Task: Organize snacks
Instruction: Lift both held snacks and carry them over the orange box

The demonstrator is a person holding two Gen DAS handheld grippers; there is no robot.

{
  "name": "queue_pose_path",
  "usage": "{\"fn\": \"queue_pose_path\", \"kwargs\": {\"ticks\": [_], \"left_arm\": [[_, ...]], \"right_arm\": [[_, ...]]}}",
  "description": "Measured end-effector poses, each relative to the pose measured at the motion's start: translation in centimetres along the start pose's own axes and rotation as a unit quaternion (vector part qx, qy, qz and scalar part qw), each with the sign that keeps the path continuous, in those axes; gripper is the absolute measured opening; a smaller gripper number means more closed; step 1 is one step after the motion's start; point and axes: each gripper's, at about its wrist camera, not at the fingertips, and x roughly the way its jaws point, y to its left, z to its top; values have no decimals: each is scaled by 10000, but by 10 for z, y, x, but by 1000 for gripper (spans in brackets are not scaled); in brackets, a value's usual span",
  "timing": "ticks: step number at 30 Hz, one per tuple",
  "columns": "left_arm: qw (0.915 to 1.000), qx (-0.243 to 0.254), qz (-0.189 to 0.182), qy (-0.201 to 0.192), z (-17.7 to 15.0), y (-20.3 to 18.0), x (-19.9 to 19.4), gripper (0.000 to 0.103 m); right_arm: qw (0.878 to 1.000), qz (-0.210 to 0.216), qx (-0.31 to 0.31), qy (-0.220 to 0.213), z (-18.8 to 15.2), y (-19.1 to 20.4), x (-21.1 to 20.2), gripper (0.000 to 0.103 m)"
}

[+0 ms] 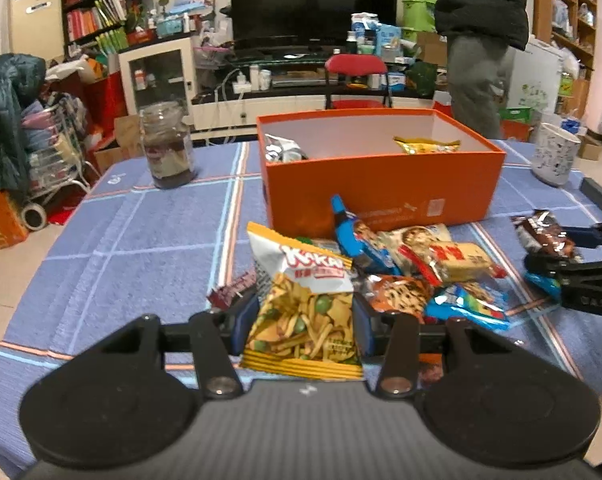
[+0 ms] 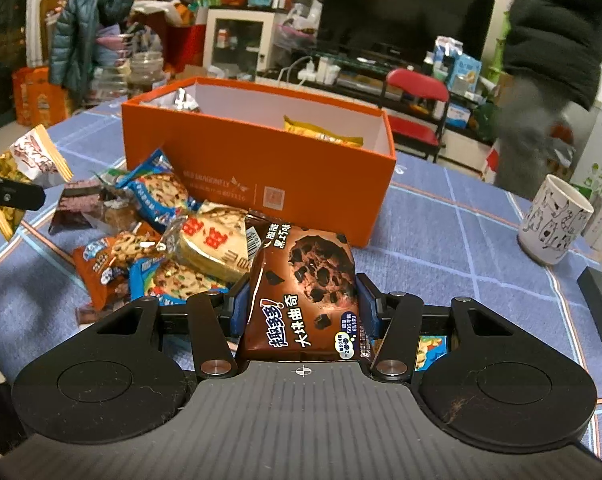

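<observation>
Orange box (image 1: 381, 184) is my target: left gripper (image 1: 301, 316) pinches the yellow mix bag (image 1: 301, 320), right gripper (image 2: 301, 304) the chocolate cookie pack (image 2: 305, 288). Next, lift over the rim and release.

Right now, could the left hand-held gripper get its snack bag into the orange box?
Probably yes. The left hand-held gripper is shut on the yellow snack bag, and the orange box lies straight ahead with its top open. Only the pile of snacks lies between, low enough to pass over.
</observation>
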Motion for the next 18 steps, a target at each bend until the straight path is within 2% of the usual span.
{"fn": "queue_pose_path", "kwargs": {"ticks": [7, 18], "left_arm": [[9996, -168, 222, -101, 15, 2, 5, 47], [9991, -356, 205, -140, 31, -7, 9, 47]], "right_arm": [[9998, -66, 61, -179, 10, 4, -9, 39], [9994, 3, 78, -336, 23, 14, -19, 39]]}}
